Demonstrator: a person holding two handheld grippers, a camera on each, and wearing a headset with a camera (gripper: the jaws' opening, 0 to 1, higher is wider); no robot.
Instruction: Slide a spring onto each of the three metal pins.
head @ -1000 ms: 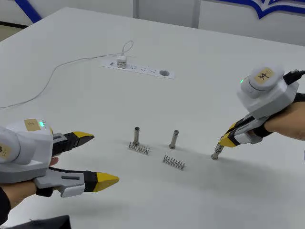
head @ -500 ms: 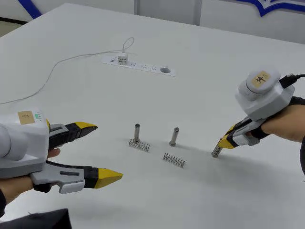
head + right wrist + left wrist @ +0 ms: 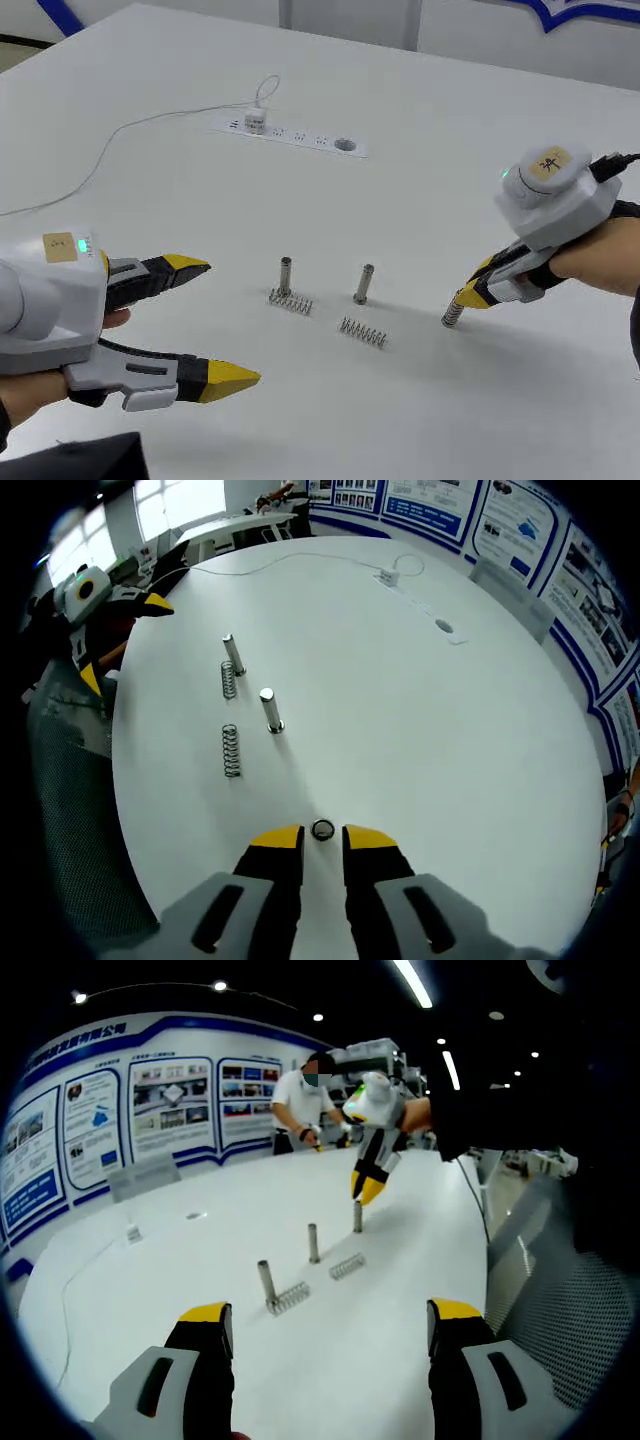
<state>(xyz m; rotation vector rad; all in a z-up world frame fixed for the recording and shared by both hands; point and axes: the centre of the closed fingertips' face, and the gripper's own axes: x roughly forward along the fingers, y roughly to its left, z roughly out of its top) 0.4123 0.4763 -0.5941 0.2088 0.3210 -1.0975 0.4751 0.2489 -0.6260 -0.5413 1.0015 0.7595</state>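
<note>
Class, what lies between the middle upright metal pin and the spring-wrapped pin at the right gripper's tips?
Bare white table runs from the middle metal pin to the spring-wrapped pin in the head view.

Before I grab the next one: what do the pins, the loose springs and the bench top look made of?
Pins: bare metal, probably steel; smooth grey with a bright sheen.
Loose springs: thin coiled metal wire, silvery, with open turns.
Bench top: white, smooth, low sheen; laminate or painted board, cannot tell which.

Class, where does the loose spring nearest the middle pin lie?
Head view: the spring lies flat on the table, in front of the middle pin, left of the right tool.
</note>
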